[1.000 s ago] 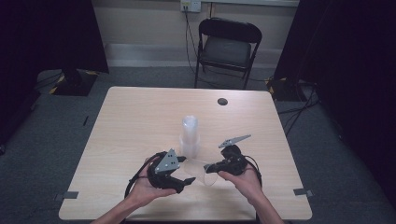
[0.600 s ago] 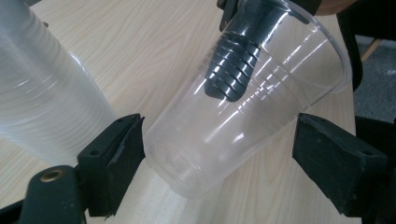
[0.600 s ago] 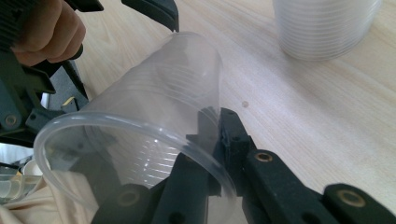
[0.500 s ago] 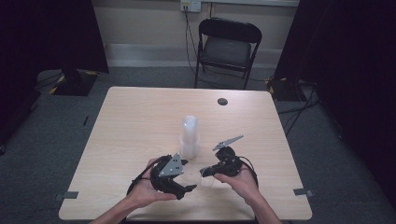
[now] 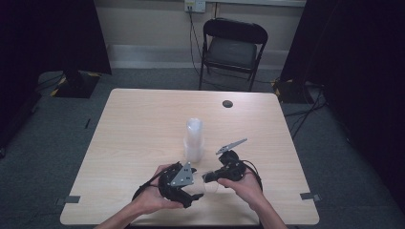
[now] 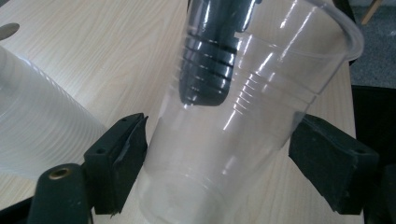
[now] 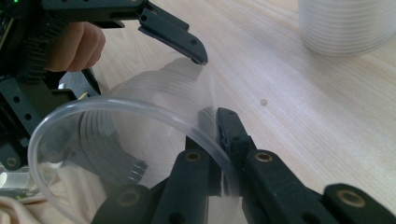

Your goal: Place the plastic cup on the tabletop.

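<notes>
I hold a clear plastic cup [image 6: 243, 126] low over the near edge of the bench [image 5: 143, 124], between my two grippers. My right gripper [image 7: 219, 154] is clamped on the cup's rim, one jaw inside the wall and one outside, pinching the thin plastic. My left gripper [image 6: 217, 158] straddles the lower part of the cup; its jaws have just been closing a little, yet they stand apart, a jaw on either side of the cup; whether the left-hand pad touches the wall I cannot tell, and the other pad stands just off it. The stack of clear cups [image 5: 194, 140] stands upright on the bench just beyond my hands, apart from the cup I hold.
</notes>
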A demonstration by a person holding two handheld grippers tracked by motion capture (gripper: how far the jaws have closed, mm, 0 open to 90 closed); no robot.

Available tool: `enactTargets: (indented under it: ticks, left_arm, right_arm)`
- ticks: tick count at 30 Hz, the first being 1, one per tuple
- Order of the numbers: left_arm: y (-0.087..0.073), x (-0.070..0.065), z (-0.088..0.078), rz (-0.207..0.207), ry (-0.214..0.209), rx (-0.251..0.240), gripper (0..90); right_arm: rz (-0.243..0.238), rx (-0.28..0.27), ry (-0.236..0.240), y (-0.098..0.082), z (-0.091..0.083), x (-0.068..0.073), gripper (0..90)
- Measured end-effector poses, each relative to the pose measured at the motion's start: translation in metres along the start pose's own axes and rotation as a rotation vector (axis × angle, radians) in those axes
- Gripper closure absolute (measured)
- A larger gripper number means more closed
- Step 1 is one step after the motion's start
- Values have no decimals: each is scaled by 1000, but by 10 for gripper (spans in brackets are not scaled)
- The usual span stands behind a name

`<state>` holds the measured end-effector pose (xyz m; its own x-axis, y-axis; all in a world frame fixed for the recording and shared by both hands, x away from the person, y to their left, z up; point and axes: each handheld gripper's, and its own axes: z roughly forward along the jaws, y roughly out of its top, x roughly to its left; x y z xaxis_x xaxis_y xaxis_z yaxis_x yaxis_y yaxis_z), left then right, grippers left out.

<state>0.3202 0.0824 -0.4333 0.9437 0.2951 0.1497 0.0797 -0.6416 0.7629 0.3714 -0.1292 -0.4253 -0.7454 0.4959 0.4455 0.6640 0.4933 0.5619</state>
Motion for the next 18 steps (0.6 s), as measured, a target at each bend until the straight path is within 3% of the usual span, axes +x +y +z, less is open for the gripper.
enactTargets:
  ticks: [4, 8, 11, 14, 18]
  left_arm:
    - [1, -1, 2, -1, 14, 10, 218]
    - [2, -3, 5, 50, 23, 37, 229]
    - [3, -7, 7, 40, 38, 20, 229]
    - [4, -6, 5, 64, 33, 38, 231]
    - [4, -9, 9, 52, 30, 22, 245]
  right_arm:
    - [16, -4, 6, 0, 2, 0, 892]
    - [36, 6, 17, 0, 6, -1, 892]
    - [52, 9, 26, 1, 9, -1, 892]
    - [59, 12, 29, 2, 11, 0, 893]
    - [77, 17, 38, 2, 16, 0, 892]
